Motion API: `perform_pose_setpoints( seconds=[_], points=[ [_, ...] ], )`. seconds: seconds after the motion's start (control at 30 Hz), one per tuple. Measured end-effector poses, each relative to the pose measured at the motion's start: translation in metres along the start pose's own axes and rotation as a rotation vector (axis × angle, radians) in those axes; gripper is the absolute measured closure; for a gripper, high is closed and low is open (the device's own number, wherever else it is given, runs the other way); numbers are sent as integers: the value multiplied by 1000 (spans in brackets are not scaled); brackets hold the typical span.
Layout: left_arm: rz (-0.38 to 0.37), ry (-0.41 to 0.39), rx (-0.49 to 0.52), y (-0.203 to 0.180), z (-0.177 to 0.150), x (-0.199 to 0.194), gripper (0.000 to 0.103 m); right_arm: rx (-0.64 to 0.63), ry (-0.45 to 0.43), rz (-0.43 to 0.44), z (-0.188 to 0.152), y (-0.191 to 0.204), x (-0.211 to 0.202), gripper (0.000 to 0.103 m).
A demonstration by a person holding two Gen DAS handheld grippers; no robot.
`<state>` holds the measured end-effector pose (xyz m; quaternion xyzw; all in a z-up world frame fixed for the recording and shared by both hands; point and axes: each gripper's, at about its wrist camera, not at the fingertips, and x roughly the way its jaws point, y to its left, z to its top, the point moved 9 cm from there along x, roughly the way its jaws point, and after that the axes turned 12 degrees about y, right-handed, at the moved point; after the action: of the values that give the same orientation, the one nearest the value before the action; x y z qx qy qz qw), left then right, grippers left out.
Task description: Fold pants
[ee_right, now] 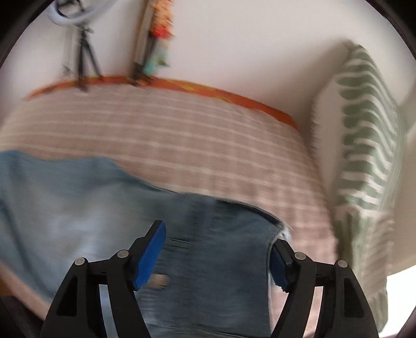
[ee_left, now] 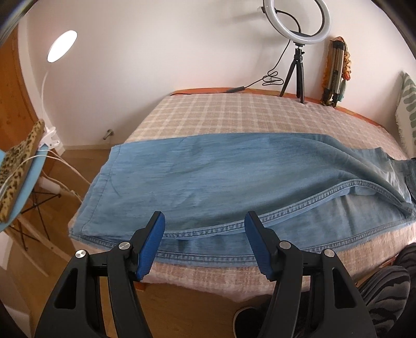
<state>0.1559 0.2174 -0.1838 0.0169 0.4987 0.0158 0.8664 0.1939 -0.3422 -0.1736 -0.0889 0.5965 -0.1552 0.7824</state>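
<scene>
Light blue denim pants lie lengthwise across a bed, one leg laid over the other, the hems at the left. My left gripper hovers open just above the stitched near edge of the legs, with nothing between its blue pads. In the blurred right wrist view, the darker waist end of the pants lies under and between the jaws of my right gripper. Those jaws stand wide and the pads do not press on the cloth. The cloth's edge partly hides the right finger.
The bed carries a beige plaid blanket. A ring light on a tripod stands at the far edge. A green-and-white pillow leans at the right. Left of the bed are a lamp and a chair with a leopard cushion. A person's striped leg is at the near right.
</scene>
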Motion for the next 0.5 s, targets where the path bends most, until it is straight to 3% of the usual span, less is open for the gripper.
perform_pose_setpoints(
  seconds=[0.1,0.27,0.5],
  points=[
    [-7,-7,10,3,-1,2,40,47,55,-32,-8,-20,11,31],
    [-11,-15,15,10,-3,3,40,26,24,-85,-6,-22,-11,25],
    [-16,-23,14,14,-5,4,40,-12,-56,-16,11,2,-52,24]
  ],
)
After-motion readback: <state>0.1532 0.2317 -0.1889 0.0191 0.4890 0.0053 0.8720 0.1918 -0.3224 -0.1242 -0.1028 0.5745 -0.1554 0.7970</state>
